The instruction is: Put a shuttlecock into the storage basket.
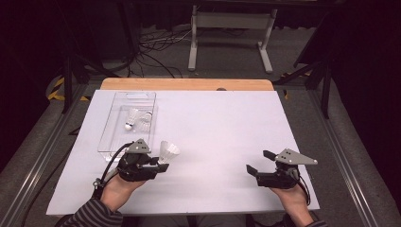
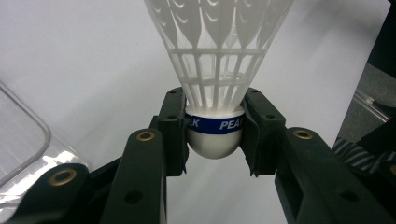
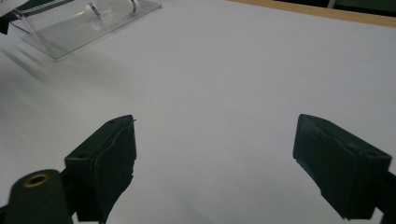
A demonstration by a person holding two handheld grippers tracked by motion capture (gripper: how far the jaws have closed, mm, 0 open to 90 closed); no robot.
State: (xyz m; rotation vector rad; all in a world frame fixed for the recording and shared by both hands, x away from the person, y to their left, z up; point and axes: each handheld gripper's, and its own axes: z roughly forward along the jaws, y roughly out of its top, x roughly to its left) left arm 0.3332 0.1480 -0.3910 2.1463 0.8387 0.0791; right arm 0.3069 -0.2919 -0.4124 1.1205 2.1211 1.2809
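Both grippers are showing matte black bodies w/ chunky angled jaws. The left gripper (image 1: 163,166) is carrying a grey three-cornered plate on top and trailing a black cable back past the wrist; its arms are showing brass-ringed holes and small dark screw recesses in the left gripper view. The right gripper (image 1: 259,162) is wearing the same grey plate, w/ thin cables looping at its rear; one brass ring is glinting near its jaw base in the right gripper view. The person is wearing a dark sleeve (image 1: 94,215) w/ thin light stripes on the left arm.
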